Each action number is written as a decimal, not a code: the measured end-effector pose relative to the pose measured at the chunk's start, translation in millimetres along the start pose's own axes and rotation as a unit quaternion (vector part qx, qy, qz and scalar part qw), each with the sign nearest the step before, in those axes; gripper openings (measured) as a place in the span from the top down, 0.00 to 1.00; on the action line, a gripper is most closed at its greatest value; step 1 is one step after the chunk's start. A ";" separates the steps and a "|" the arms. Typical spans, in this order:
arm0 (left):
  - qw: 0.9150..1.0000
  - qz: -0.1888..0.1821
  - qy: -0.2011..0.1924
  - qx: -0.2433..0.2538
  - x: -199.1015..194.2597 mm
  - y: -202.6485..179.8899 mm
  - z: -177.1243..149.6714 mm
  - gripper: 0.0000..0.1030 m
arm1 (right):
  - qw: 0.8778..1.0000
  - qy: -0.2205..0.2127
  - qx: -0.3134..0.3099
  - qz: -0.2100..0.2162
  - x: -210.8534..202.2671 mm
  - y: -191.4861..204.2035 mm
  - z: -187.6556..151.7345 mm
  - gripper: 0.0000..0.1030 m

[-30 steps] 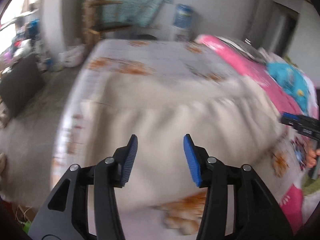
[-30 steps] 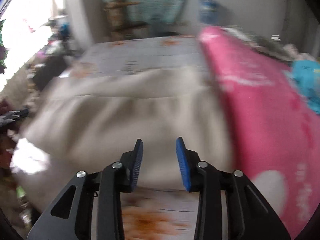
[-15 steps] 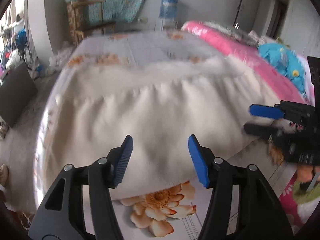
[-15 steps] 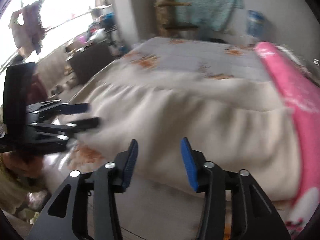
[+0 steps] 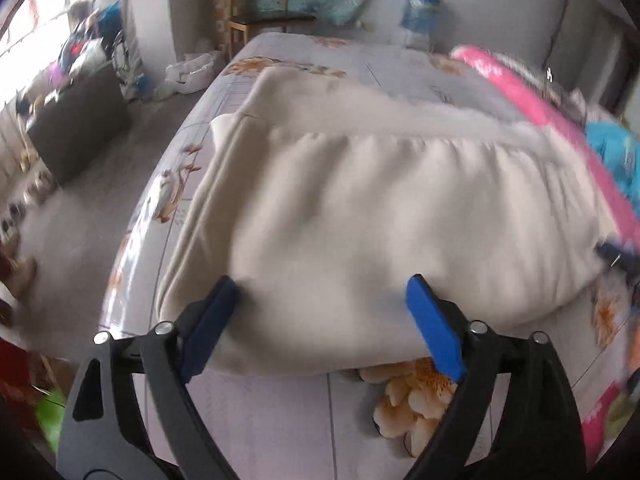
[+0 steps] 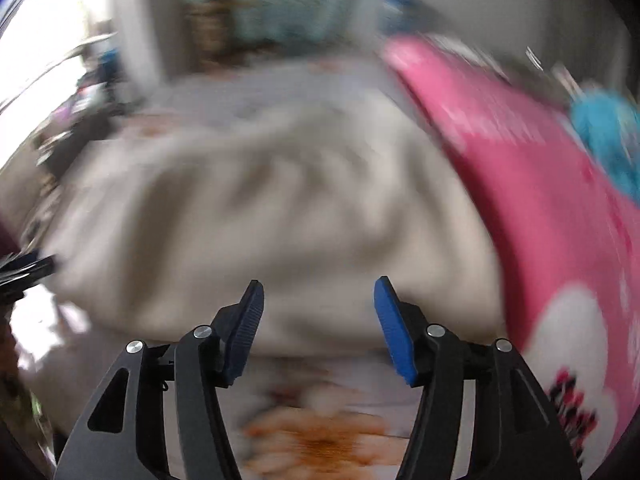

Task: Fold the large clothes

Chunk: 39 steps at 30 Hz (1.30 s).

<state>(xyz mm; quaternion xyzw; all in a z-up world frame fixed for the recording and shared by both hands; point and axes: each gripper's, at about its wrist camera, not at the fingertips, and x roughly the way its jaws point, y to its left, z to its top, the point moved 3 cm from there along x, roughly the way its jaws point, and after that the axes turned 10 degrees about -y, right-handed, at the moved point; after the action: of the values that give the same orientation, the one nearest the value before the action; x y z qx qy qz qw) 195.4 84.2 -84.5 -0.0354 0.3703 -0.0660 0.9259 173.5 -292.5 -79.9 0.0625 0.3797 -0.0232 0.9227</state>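
Floral bedsheet (image 5: 280,412), smooth and pale with orange blossoms, covers the bed. On it lies a soft cream garment (image 5: 360,208), thick, folded into a broad slab, its long axis running nine to three o'clock, gathered seam at twelve. A pink blanket (image 6: 540,200) borders it at three. Left gripper (image 5: 320,320) and right gripper (image 6: 318,320) have just been opening; both stand spread above the garment's near edge, nothing pinched.

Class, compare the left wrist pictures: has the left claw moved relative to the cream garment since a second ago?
Yes. The left claw has come closer to the cream garment's near edge on the floral sheet; its jaws have just been opening, nothing gripped.
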 end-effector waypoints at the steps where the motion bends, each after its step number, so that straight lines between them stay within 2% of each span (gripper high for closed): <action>1: 1.000 0.001 0.000 -0.002 -1.6 0.1 0.5 0.19 | 1.000 -0.009 0.002 0.004 -4.5 -0.6 -0.6 0.45; 3: 1.000 0.005 0.003 -0.004 -6.0 -1.8 1.5 0.19 | 1.000 -0.007 -0.009 -0.002 -17.0 5.5 3.7 0.44; 8: 1.000 0.003 -0.005 -0.009 -28.6 -8.4 -0.2 0.19 | 0.999 -0.028 0.004 0.032 -46.8 19.7 6.6 0.30; 11: 1.000 0.005 -0.010 -0.007 -40.9 -22.9 -5.2 0.19 | 0.998 -0.030 0.009 0.053 -56.0 42.3 2.1 0.22; 16: 0.999 0.012 -0.029 0.005 -69.4 -47.9 -16.8 0.14 | 0.998 -0.022 0.008 0.066 -73.4 66.1 -20.8 0.18; 19: 0.999 0.003 -0.046 0.019 -87.4 -59.6 -19.7 0.12 | 0.998 -0.028 -0.007 0.057 -86.2 78.7 -30.0 0.15; 22: 0.997 -0.028 -0.060 0.028 -106.1 -70.6 -23.8 0.10 | 0.997 -0.054 -0.027 0.042 -104.7 92.0 -32.1 0.09; 25: 0.996 -0.027 -0.072 0.034 -120.4 -79.2 -25.3 0.10 | 0.996 -0.074 -0.046 0.029 -116.8 100.9 -30.9 0.06; 29: 0.996 -0.004 -0.073 0.043 -130.5 -85.4 -25.1 0.09 | 0.993 -0.097 -0.065 -0.012 -128.8 109.3 -27.7 0.06; 32: 0.995 0.039 -0.076 0.056 -136.0 -88.7 -25.3 0.09 | 0.992 -0.102 -0.065 -0.026 -133.2 111.8 -27.6 0.06; 35: 0.992 0.064 -0.085 0.061 -141.3 -91.0 -25.6 0.09 | 0.992 -0.103 -0.068 -0.035 -137.2 114.3 -29.1 0.06; 39: 0.994 0.065 -0.077 0.051 -145.7 -90.6 -25.2 0.09 | 0.991 -0.103 -0.073 -0.043 -139.5 117.3 -32.3 0.06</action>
<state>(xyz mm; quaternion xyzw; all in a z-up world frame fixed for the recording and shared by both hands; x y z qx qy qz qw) 64.8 15.8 6.8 0.0307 0.2954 -0.0215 0.9546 62.4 -172.6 6.9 -0.0240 0.2856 -0.0410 0.9572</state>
